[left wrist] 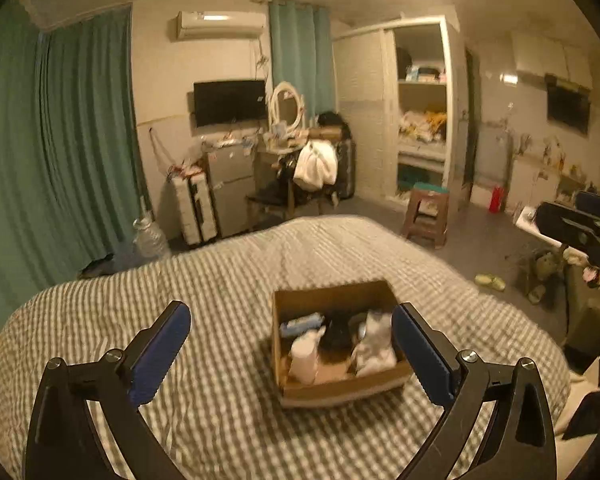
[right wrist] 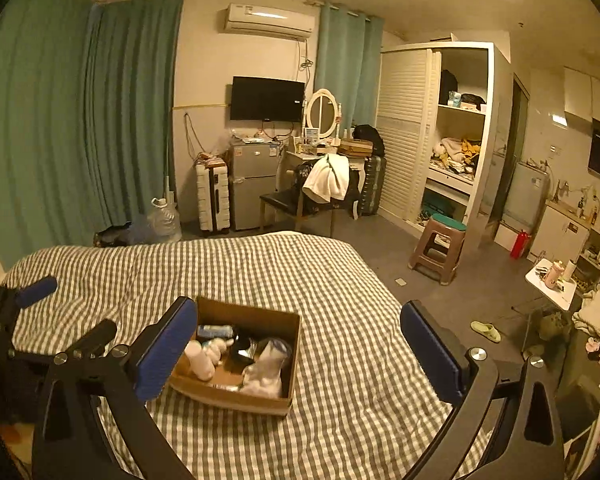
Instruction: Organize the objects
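Note:
An open cardboard box (left wrist: 342,389) sits on the checked bed cover (left wrist: 228,280). It holds a white bottle (left wrist: 305,354), a blue item, a dark item and a white bundle (left wrist: 374,346). The box also shows in the right wrist view (right wrist: 236,398), with the white bottle (right wrist: 200,360). My left gripper (left wrist: 292,344) is open and empty, held above the bed just short of the box. My right gripper (right wrist: 300,344) is open and empty, above the bed with the box by its left finger. The right gripper shows at the right edge of the left wrist view (left wrist: 580,220).
The bed (right wrist: 340,280) fills the foreground. Beyond it stand a chair with a white cloth (right wrist: 328,184), a small fridge (right wrist: 252,184), a white suitcase (right wrist: 212,200), a water jug (right wrist: 166,218), a stool (right wrist: 440,248) and an open wardrobe (right wrist: 456,140). A slipper (right wrist: 486,332) lies on the floor.

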Demonstrator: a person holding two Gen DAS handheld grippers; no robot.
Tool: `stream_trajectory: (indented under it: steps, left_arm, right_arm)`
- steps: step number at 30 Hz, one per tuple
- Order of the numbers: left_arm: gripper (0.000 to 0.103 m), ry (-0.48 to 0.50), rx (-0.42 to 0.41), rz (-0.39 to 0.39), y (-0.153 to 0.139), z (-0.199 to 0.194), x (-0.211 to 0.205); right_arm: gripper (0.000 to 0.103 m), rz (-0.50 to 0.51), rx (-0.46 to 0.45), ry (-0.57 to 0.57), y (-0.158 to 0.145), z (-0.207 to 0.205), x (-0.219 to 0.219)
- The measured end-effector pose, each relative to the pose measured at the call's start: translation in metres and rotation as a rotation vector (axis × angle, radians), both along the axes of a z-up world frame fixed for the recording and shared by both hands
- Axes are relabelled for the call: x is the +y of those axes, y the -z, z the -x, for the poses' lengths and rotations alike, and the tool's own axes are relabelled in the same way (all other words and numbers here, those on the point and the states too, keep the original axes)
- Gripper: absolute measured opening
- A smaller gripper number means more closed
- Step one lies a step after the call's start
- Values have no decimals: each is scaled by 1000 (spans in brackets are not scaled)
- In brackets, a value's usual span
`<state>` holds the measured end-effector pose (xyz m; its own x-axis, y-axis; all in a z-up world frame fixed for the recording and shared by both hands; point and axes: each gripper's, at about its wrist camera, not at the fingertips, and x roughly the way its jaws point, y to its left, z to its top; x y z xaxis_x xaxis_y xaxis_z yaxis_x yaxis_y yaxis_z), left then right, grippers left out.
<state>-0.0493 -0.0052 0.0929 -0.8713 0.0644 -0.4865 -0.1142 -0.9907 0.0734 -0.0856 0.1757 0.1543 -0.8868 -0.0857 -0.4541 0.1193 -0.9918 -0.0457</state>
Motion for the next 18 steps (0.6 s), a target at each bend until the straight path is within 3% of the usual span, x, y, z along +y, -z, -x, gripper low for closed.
stream_trajectory:
  steps: [6,18]
  left_arm:
    - [103,-27,-25,-72,28,-10,0]
    - [103,-162,36,17,107,-11,8]
  right_arm:
    - [102,52,-16,-71,49,-21,-1]
    - [102,-34,-60,-107,159,8,-9]
